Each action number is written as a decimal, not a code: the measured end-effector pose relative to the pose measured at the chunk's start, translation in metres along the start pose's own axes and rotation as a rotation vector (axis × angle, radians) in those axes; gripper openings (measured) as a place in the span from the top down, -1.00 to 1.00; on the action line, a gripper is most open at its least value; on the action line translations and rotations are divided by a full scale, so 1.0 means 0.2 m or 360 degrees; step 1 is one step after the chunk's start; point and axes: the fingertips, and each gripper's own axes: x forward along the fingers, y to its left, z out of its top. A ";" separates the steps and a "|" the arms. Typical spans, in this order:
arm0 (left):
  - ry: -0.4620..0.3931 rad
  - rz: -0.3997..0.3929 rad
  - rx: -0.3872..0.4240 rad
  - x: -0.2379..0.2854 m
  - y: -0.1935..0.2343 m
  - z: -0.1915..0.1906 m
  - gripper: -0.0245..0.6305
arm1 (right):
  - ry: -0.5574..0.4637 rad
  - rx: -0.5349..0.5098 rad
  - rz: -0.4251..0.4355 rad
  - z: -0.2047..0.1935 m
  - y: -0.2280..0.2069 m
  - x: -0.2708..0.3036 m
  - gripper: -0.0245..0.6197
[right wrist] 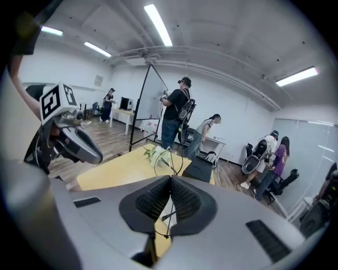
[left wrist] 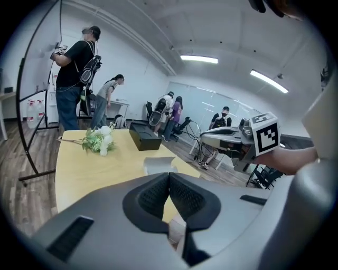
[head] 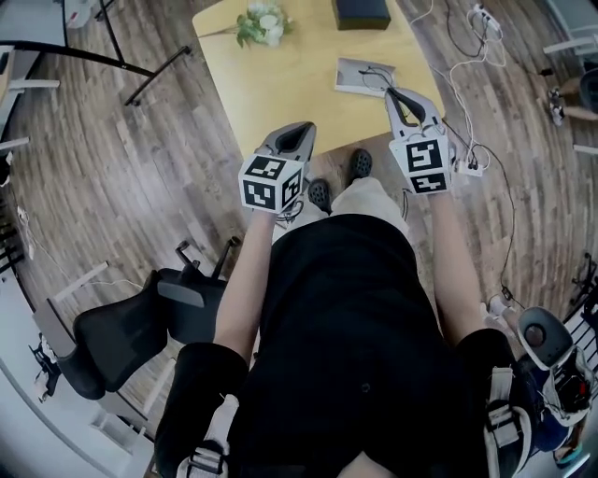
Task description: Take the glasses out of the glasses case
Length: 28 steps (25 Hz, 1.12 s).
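right gripper is pinched shut on the thin wire glasses, held up over the table. left gripper is beside it, jaws closed together with nothing between them. the open grey case lies on the table just ahead, with a black box and flowers beyond.

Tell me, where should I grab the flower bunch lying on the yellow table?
Probably the bare stem, not the blooms. The flower bunch lies flat on the table, with its thin stem sticking out toward the table's left edge in the head view. Come down from above with the jaws across the stem. The white blooms look soft and would likely squash.
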 end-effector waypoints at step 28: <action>-0.0319 -0.0191 0.0148 -0.23 -0.25 0.39 0.86 | -0.0354 0.0596 -0.0135 0.26 0.04 -0.61 0.86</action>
